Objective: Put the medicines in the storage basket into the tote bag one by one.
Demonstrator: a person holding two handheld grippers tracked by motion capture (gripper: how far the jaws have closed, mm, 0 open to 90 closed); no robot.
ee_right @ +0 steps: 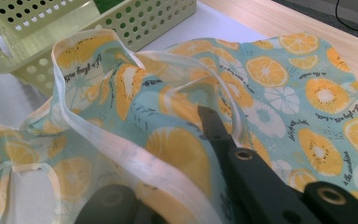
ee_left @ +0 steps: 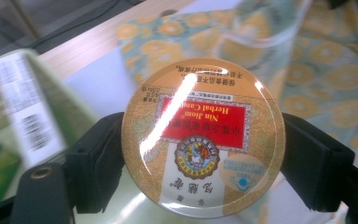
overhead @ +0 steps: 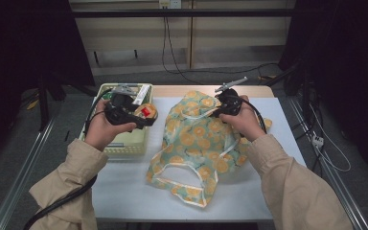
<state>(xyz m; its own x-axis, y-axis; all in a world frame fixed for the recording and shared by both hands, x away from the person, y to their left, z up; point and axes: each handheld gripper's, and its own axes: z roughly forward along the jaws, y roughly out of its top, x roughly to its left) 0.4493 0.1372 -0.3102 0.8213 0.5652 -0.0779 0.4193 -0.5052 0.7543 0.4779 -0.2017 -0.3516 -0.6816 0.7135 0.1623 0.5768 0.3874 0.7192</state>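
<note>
Glossy metal tin [ee_left: 203,137]; matt cloth bag [overhead: 196,139]

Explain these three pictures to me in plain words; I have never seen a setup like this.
A person at a table holds hand-held tongs in each hand. One picture looks down from above; the other two come from cameras riding on each pair of tongs. On the white table lie a turquoise cloth bag printed with orange slices and a pale green perforated plastic basket. The left tongs clamp a round gold tin with a red label by its edges. The right tongs are shut on the bag's fabric near its white-trimmed edge.
</note>
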